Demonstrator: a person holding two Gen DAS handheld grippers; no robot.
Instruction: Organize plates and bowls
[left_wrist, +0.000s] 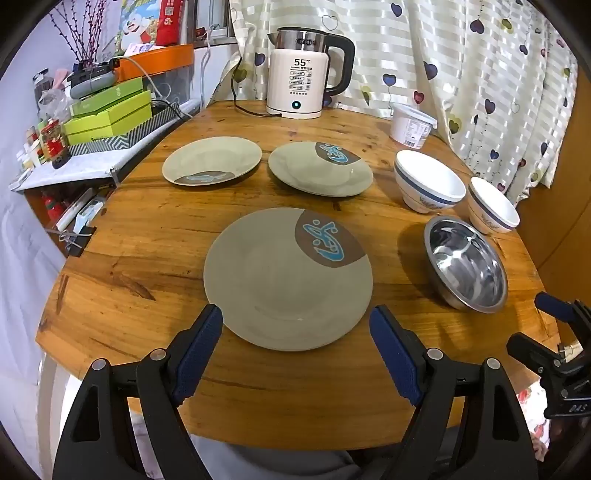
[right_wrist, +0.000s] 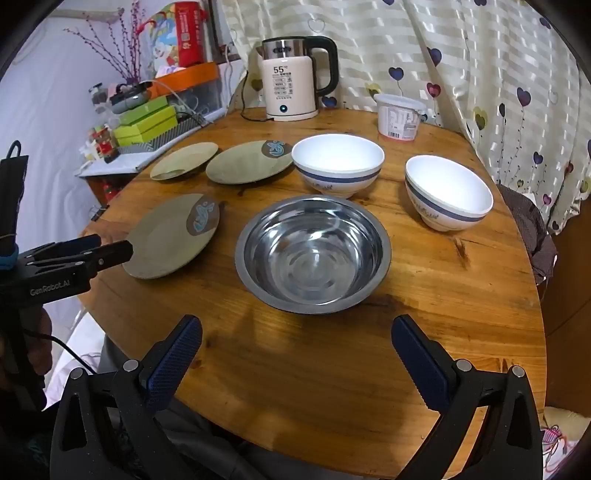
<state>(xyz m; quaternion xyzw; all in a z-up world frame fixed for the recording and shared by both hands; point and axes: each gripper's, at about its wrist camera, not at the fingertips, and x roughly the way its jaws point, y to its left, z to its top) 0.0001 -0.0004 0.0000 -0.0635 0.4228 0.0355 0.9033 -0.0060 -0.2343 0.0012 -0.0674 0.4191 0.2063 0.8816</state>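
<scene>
Three grey-green plates with a brown and blue motif lie on the round wooden table (left_wrist: 147, 258): a near plate (left_wrist: 288, 277), a far left plate (left_wrist: 212, 159) and a far middle plate (left_wrist: 320, 169). My left gripper (left_wrist: 295, 317) is open, its fingers either side of the near plate's front rim, not touching it. A steel bowl (right_wrist: 313, 254) sits in front of my right gripper (right_wrist: 295, 328), which is open and empty. Two white bowls with blue bands, one at the centre (right_wrist: 338, 162) and one at the right (right_wrist: 448, 192), stand behind the steel bowl.
A white electric kettle (left_wrist: 299, 74) and a white plastic tub (left_wrist: 412, 125) stand at the table's back. Green boxes (left_wrist: 110, 110) and clutter fill a shelf on the left. A heart-patterned curtain (left_wrist: 480, 74) hangs behind.
</scene>
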